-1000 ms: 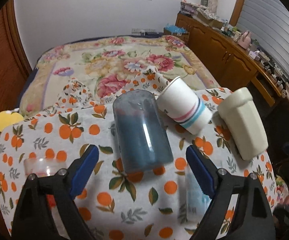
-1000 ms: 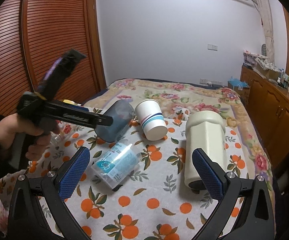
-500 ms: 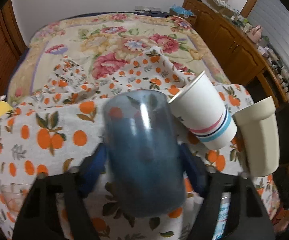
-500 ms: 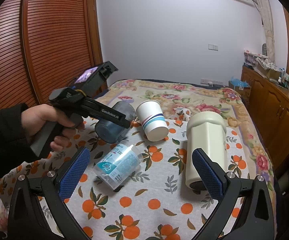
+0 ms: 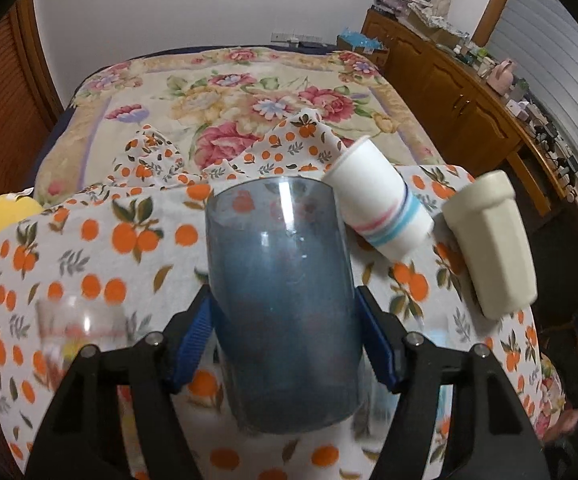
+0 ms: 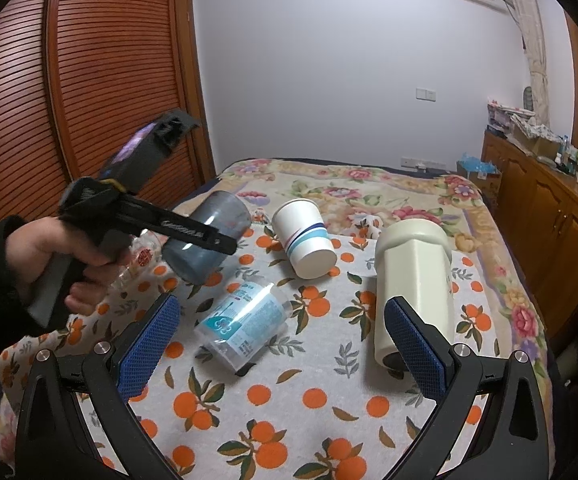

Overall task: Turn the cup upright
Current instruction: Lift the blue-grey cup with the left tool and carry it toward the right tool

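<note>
Fingers of the left gripper (image 5: 285,344) pinching the blue cup (image 5: 283,300), tilted above the cloth's (image 6: 289,400) left edge, right gripper (image 6: 277,344) spread wide over the near edge, holding nothing.

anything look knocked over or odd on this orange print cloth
Yes. Cups lie tipped on their sides: the white paper cup with stripes, the cream ribbed plastic tumbler and the clear printed plastic cup. The left gripper clamps the blue translucent cup, tilted. No spill visible.
</note>
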Demonstrator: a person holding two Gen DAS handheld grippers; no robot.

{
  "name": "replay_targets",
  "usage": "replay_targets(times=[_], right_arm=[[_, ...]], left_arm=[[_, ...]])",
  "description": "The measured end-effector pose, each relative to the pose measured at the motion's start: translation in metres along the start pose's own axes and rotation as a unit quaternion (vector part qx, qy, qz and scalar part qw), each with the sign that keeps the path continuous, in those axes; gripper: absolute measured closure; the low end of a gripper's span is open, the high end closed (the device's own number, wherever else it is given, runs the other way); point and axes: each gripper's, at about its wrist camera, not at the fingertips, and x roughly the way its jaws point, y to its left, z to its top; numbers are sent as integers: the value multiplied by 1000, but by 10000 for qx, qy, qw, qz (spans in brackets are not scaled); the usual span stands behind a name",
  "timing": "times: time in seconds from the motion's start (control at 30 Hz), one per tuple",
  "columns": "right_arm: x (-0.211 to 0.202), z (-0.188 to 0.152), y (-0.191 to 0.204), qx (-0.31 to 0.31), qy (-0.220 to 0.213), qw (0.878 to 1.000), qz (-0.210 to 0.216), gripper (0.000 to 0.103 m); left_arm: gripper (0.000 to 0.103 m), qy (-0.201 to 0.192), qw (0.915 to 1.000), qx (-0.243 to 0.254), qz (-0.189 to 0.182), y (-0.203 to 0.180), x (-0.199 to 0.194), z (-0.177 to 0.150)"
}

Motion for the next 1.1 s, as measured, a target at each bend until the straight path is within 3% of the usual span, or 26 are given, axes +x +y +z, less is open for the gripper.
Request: replay_targets(times=[0.47, 0.77, 1.1], right_arm=[[-33, -17, 29, -25, -80, 10000, -20, 0], [-51, -43, 48, -9, 23, 10000, 2, 0], [-58, -53, 51, 108, 134, 9998, 24, 0]], left_arm=[[35, -318, 9994, 10, -143, -6, -76, -107], [35, -152, 9995, -69, -263, -15, -82, -178], [35, -58, 9995, -91, -283, -30, -74, -196]])
